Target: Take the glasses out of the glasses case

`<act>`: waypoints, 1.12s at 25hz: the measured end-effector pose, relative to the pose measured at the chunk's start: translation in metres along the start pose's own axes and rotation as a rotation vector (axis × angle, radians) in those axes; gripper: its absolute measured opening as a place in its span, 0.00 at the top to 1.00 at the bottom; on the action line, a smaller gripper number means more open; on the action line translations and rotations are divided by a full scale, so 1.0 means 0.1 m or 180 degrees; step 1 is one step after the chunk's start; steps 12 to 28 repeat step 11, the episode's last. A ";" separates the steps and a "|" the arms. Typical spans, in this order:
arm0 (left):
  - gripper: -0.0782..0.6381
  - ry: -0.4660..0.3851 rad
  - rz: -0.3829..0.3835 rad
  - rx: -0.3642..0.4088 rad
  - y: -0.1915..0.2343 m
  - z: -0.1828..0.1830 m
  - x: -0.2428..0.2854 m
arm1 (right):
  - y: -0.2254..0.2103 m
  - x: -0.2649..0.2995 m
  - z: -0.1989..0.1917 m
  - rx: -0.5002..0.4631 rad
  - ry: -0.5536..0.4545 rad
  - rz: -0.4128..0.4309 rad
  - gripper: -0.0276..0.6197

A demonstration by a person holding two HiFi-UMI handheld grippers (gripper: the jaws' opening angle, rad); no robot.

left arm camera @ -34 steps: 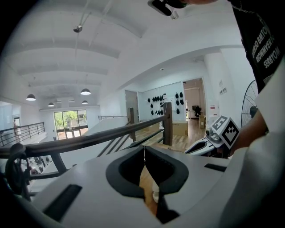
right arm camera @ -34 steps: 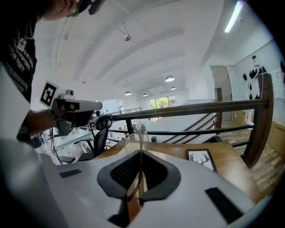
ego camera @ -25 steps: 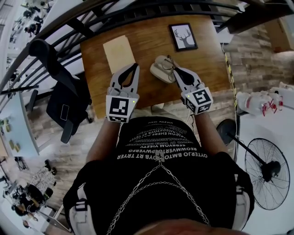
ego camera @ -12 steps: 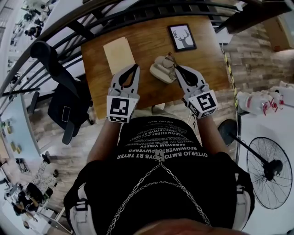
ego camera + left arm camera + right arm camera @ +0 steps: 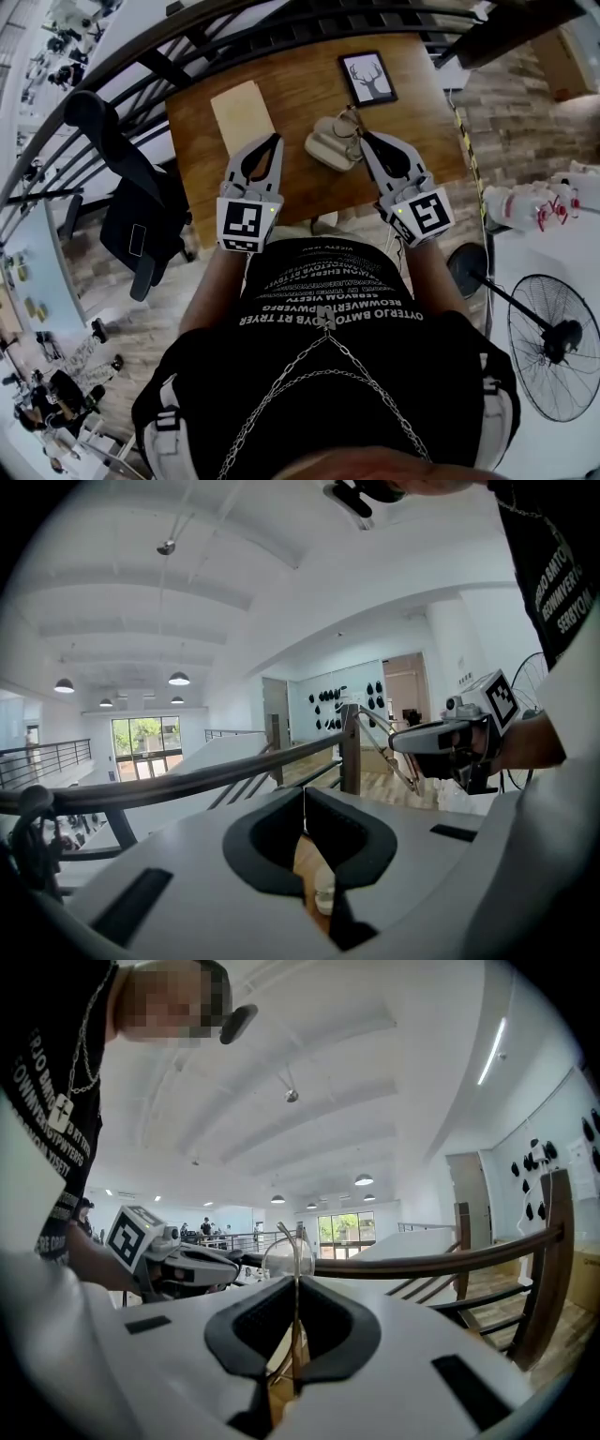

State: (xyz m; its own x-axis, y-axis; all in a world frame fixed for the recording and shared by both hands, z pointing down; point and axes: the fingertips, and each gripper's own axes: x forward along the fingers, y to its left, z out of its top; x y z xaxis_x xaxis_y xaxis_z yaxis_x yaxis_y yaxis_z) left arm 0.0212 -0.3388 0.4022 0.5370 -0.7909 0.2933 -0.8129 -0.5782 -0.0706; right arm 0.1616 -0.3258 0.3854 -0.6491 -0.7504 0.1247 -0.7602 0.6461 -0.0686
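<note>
Head view shows my right gripper (image 5: 364,141), clamped on the glasses (image 5: 350,119), now higher than before, so I judge they are leaving the glasses case (image 5: 325,148).

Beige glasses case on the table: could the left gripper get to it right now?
Probably yes. The open beige glasses case lies on the brown wooden table just beside the left gripper, with only bare tabletop between. The right gripper, shut on the thin wire glasses, is at the case's far side.
</note>
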 end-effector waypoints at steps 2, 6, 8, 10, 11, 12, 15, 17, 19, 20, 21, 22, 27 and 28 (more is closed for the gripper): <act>0.85 -0.0001 -0.0011 -0.0012 0.00 0.00 0.00 | 0.02 -0.02 0.06 -0.0008 -0.0040 -0.0002 0.92; 0.85 0.0007 -0.0038 -0.0014 0.00 0.00 0.02 | 0.02 -0.05 0.12 0.0059 -0.0082 0.0007 0.92; 0.85 0.0009 -0.0058 -0.0013 -0.02 0.00 0.05 | 0.01 -0.05 0.11 0.0113 -0.0080 0.0019 0.92; 0.85 0.0011 -0.0083 -0.0012 -0.03 0.00 0.09 | -0.01 -0.05 0.10 0.0128 -0.0071 0.0016 0.92; 0.85 0.0012 -0.0096 -0.0012 -0.04 0.00 0.11 | -0.02 -0.05 0.10 0.0131 -0.0066 0.0013 0.92; 0.85 0.0012 -0.0096 -0.0012 -0.04 0.00 0.11 | -0.02 -0.05 0.10 0.0131 -0.0066 0.0013 0.92; 0.85 0.0012 -0.0096 -0.0012 -0.04 0.00 0.11 | -0.02 -0.05 0.10 0.0131 -0.0066 0.0013 0.92; 0.85 0.0012 -0.0096 -0.0012 -0.04 0.00 0.11 | -0.02 -0.05 0.10 0.0131 -0.0066 0.0013 0.92; 0.85 0.0012 -0.0096 -0.0012 -0.04 0.00 0.11 | -0.02 -0.05 0.10 0.0131 -0.0066 0.0013 0.92; 0.85 0.0012 -0.0096 -0.0012 -0.04 0.00 0.11 | -0.02 -0.05 0.10 0.0131 -0.0066 0.0013 0.92; 0.85 0.0012 -0.0096 -0.0012 -0.04 0.00 0.11 | -0.02 -0.05 0.10 0.0131 -0.0066 0.0013 0.92; 0.85 0.0012 -0.0096 -0.0012 -0.04 0.00 0.11 | -0.02 -0.05 0.10 0.0131 -0.0066 0.0013 0.92; 0.85 0.0012 -0.0096 -0.0012 -0.04 0.00 0.11 | -0.02 -0.05 0.10 0.0131 -0.0066 0.0013 0.92; 0.85 0.0012 -0.0096 -0.0012 -0.04 0.00 0.11 | -0.02 -0.05 0.10 0.0131 -0.0066 0.0013 0.92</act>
